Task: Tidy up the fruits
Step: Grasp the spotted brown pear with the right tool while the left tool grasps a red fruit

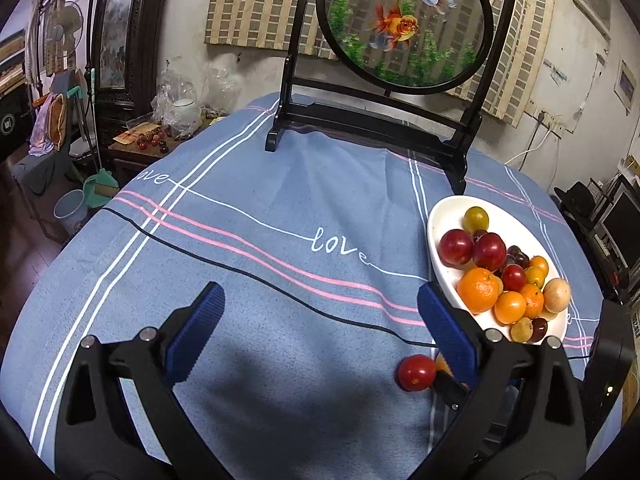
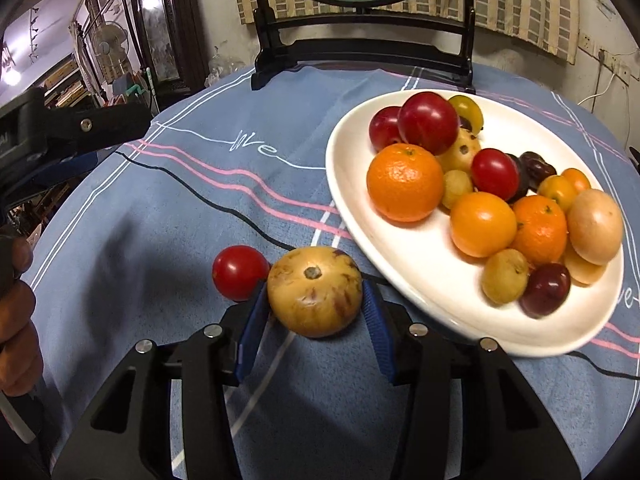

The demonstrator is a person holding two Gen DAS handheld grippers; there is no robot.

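The right claw (image 2: 314, 312) pinches the tan fruit (image 2: 315, 291) low on the worktop (image 2: 160, 208) just near-left of the plate (image 2: 360, 216); lifted, the round fruit may slip and knock the tomato (image 2: 240, 272), while the left claw (image 1: 320, 332) gapes empty.

Fruits, assorted
- Tan round fruit (image 2: 315, 292): yellow-brown skin with dark blemishes, stem scar facing the camera; on the cloth just beside the plate's near rim
- Red cherry tomato (image 2: 240, 272): glossy, loose on the cloth, just left of the tan fruit
- White oval plate (image 2: 400, 264): holds a heap of fruit in contact: large mandarin (image 2: 405, 182), two smaller orange fruits, red plums (image 2: 428, 122), a yellow-green fruit at the far end, small tan fruits, dark grapes, a pale round fruit (image 2: 595, 226) at right
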